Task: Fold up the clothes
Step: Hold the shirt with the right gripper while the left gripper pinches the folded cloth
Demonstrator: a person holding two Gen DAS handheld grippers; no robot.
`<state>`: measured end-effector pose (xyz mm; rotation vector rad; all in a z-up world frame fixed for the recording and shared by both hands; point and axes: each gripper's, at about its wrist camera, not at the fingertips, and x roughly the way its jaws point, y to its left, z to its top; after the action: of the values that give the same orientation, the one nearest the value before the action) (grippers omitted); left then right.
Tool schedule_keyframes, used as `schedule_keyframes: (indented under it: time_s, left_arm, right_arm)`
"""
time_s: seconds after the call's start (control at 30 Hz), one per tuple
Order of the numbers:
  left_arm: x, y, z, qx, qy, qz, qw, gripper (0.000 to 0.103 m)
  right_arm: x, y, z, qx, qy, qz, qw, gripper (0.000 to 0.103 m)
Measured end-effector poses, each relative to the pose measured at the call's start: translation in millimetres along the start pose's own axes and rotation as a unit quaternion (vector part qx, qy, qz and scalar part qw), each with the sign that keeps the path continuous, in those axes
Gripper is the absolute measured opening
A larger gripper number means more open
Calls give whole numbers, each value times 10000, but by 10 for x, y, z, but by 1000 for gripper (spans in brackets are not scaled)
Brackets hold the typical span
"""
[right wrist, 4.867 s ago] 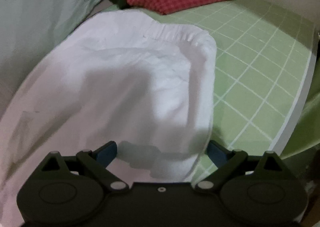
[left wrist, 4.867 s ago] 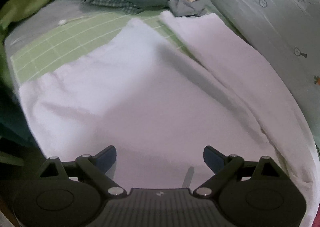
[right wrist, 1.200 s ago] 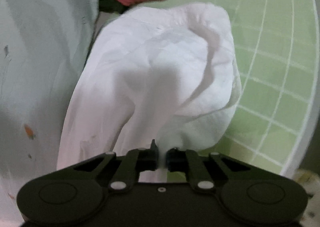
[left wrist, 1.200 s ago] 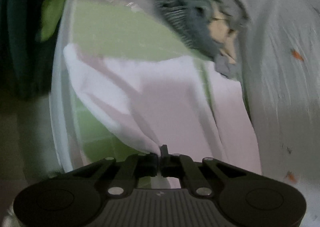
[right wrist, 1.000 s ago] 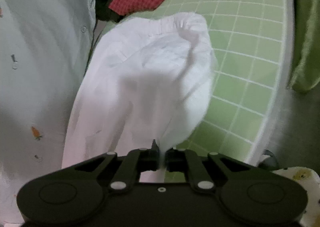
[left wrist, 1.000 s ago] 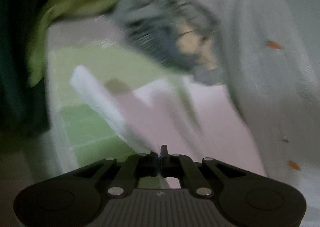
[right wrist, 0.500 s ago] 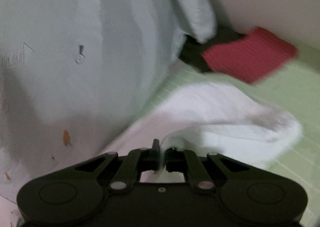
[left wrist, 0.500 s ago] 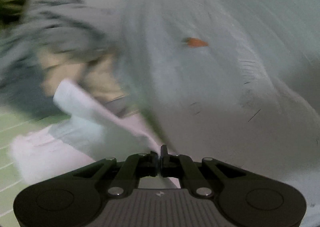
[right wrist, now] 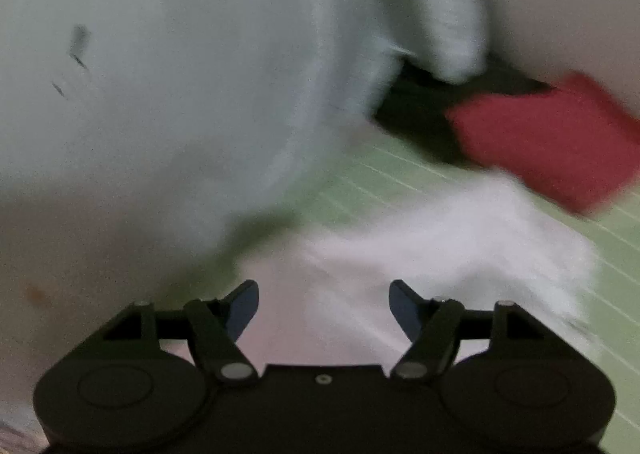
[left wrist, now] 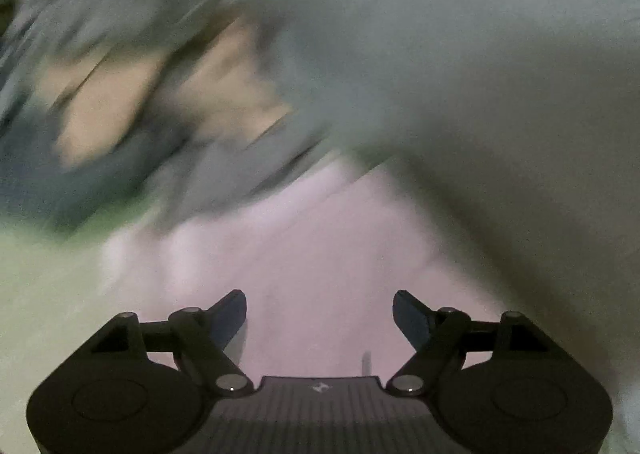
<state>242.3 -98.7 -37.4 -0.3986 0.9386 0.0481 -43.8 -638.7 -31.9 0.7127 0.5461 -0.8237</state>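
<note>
Both your tongs have let go. Half a sec ago each pair was pinched on an edge of the white garment (right wrist: 440, 238); now the left tongs (left wrist: 320, 314) & right tongs (right wrist: 323, 304) both stand wide apart w/ nothing between the pads. So the carried edge has been dropped onto the far part of the cloth: looks like this fold is laid, tho the blur hides how neatly.

The garment lies on the green checked bed sheet (right wrist: 380, 173), right under & just ahead of both tongs, near the pale blue-grey bedding (right wrist: 180, 93) that fills the left of the right view and the right of the left view. Red folded cloth (right wrist: 560, 145) sits further off to the right; a grey & tan clothes pile (left wrist: 120, 93) is far left in the left view.

Pose: both tongs low over the cloth, pointing fwd toward the bedding. Both views smeared, so you're prob. moving fast. Next, I'd guess: check edges line up, then smooth or take the next fold.
</note>
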Motion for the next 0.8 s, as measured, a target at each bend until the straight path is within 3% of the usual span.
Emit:
schedule_keyframes:
  time_s: [0.07,0.17,0.33,0.37,0.43,0.47,0.5,0.53,0.57,0.67,0.8]
  left_arm:
    - [47,238,-157,-247,276,110,9993,81]
    - [134,345,-268,-342,382,51,9987,82]
    - [323,192,-299,-426,475,17,9980,80]
    - [355,176,-299,-479,476,71,9977,73]
    - [390,150,-306,-496,406,240,9977,42]
    - [425,147,-296,-505,467,226,9974,13]
    - [452,156,-295,-573,520,190,9968,3]
    - [472,172,-300,-667,550,166,9961,3]
    - [466,178,-306,-697,553,163,9959,3]
    - [314,216,-352,-670,476,104,9966,3]
    - [10,384,-522,-608,657,-68,9960,3]
  right_arm:
    - [-117,-224,-243,123,193,-418,9989,74]
    - [-155,-544,-510,603,476,-684,9947,78]
    - [128,-741,-649,1626,740,-153,9838,81]
    - [187,-728,-652,1729,733,-118,9821,83]
    - [283,-685,-641,1811,710,-89,9809,86]
    - [308,-649,-630,1754,722,-72,9818,84]
    - [326,-619,-618,1653,748,-66,9834,71]
    - [336,-599,-607,1472,802,-81,9858,41]
    - [319,-598,-599,1315,821,-100,9879,30]
    - [119,-701,-600,972,701,-175,9926,23]
    - [-147,-839,-601,512,538,-274,9969,22]
